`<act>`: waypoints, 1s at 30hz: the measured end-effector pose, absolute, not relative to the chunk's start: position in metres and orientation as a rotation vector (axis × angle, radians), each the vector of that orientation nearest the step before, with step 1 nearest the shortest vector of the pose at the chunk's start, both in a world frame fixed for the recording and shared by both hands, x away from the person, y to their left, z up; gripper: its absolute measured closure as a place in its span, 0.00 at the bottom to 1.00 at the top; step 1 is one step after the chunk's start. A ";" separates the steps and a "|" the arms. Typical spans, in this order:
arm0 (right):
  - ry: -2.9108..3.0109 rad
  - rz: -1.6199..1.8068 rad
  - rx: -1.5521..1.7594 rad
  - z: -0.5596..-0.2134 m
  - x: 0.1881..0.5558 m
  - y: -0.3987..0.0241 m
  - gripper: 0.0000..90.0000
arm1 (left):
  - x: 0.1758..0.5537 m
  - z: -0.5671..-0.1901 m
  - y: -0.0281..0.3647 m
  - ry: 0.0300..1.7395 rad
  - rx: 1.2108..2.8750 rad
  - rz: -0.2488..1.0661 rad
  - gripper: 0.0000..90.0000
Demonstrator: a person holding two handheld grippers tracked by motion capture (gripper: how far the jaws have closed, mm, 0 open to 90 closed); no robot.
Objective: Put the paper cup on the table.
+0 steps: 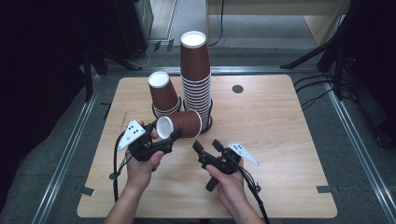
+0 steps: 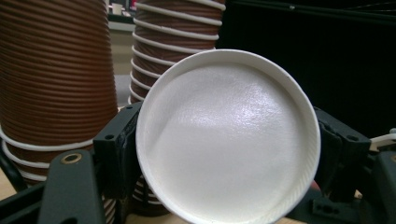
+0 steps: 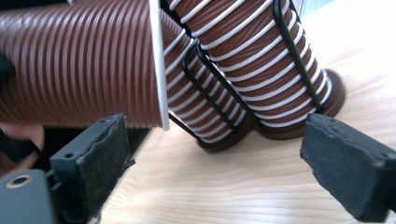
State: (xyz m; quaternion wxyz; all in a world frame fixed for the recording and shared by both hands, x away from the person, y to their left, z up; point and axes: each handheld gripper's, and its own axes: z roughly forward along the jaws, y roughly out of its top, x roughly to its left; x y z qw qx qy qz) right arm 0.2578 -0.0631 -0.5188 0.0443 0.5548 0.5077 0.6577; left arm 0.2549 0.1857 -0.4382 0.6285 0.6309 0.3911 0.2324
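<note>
Left tongs (image 1: 164, 135) clamped on brown paper cup (image 1: 180, 124), cup held on its side above table (image 1: 280, 140), white base turned toward person, just beside tall cup stack (image 1: 196, 79). Right tongs (image 1: 205, 145) seen open, nothing gripped, near held cup's rim. Shorter cup stack (image 1: 163, 93) behind.

Two cup stacks (image 1: 195, 79) in a wire holder (image 1: 208, 114) block the counter (image 1: 271, 140) centre; its right half looks passable, probably the near edge too.
</note>
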 end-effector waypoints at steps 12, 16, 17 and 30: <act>1.334 2.257 1.904 -0.515 0.250 -0.047 0.09 | 0.251 -0.439 0.191 0.907 1.427 0.553 0.25; 1.253 2.400 1.988 -0.513 0.246 -0.045 0.15 | 0.252 -0.440 0.190 0.909 1.423 0.547 0.25; 1.243 2.416 1.996 -0.512 0.246 -0.045 0.15 | 0.253 -0.440 0.190 0.907 1.426 0.547 0.25; 1.082 2.504 2.239 -0.511 0.249 -0.053 0.14 | 0.257 -0.447 0.178 0.889 1.454 0.543 0.25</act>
